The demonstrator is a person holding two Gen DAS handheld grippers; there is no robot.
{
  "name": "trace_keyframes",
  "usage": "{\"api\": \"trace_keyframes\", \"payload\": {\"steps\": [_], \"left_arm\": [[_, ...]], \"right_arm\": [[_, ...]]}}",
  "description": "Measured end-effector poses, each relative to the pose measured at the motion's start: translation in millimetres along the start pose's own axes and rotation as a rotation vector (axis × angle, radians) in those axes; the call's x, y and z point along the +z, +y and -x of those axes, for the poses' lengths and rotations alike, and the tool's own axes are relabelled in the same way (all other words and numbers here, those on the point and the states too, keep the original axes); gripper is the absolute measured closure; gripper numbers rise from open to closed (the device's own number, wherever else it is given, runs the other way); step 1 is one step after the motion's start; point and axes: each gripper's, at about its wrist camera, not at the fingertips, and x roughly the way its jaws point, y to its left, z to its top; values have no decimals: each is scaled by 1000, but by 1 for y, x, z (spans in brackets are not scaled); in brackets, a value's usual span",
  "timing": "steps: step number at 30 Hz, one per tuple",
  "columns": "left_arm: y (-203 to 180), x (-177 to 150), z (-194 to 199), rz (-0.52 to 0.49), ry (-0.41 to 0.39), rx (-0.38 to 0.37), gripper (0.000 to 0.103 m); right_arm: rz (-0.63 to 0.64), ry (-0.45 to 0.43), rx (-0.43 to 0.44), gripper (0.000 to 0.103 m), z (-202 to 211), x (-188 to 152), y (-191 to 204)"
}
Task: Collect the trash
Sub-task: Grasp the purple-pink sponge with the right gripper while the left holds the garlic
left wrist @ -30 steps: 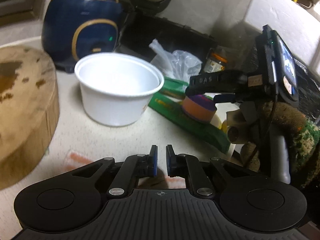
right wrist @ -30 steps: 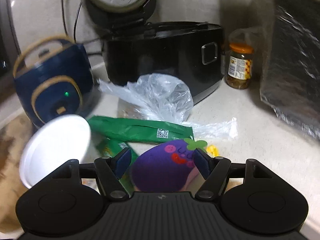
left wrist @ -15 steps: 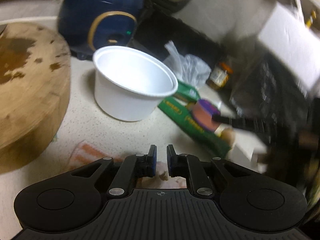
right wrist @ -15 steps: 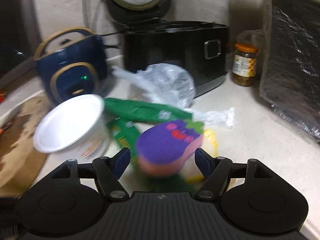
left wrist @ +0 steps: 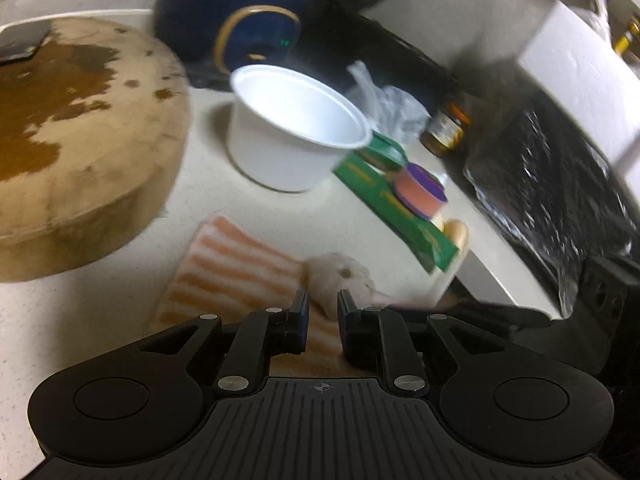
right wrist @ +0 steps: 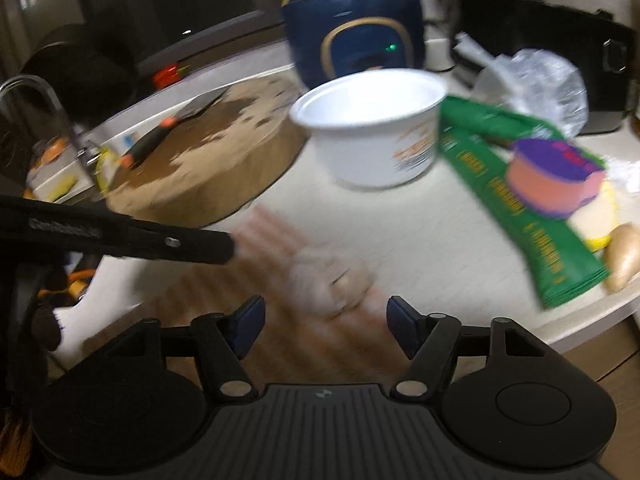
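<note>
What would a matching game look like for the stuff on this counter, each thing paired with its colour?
Things:
1. bowl
2. wrapper
3. cooker
4. cloth

Colours:
a. orange and white stripes
b. navy with gold trim
c. white
d. green

Pairs: 1-c, 2-d, 3-b, 4-a

Chopping block point(left wrist: 76, 128): round, stained wood (knife point(right wrist: 168, 132) lying on top)
Cooker point(right wrist: 352, 24): navy, behind
Jar point(left wrist: 444, 130): orange-lidded
</note>
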Motion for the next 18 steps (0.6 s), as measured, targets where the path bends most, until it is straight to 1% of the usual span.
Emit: {"api": "trace_keyframes", "payload": {"steps": [2, 3, 5, 7, 9, 10, 11, 12, 14, 15, 16, 17, 18], "left_arm": [[-8, 4, -3, -24, -18, -12, 85], [-14, 7, -4, -43, -28, -11, 85], [-29, 10, -11, -122, -38, 3, 85], [-50, 8, -22, -252, -43, 68, 84], [-69, 1, -39, -401, -31, 160, 84], [-74, -3, -45, -453, -30, 190, 83], [-81, -9, -50, -519, -50, 214, 82], [-85, -11, -53, -551, -41, 226, 80], [-89, -16, -58, -593, -31, 229, 62], [-90, -18, -59, -608, -25, 218, 57], [-91, -20, -60, -624, -19, 208, 48], [-93, -22, -61, -642, -14, 202, 43], [-95, -24, -63, -657, -12, 200, 41]], "right_arm": [[-4, 31, 33, 42, -4, -9, 5], [3, 41, 33, 42, -5, -13, 8], [36, 27, 0, 44, 0, -18, 13], [40, 9, -26, 44, 8, -18, 12], [36, -14, -57, 44, 18, -18, 7], [34, -24, -78, 44, 24, -19, 3], [32, -32, -99, 44, 30, -20, 1], [28, -41, -124, 44, 36, -21, -3], [17, -55, -163, 44, 46, -24, -12], [11, -62, -188, 44, 51, -26, -17], [2, -74, -219, 44, 57, -28, -24], [-13, -86, -245, 44, 63, -29, -30], [-34, -97, -266, 44, 68, -29, -36]]}}
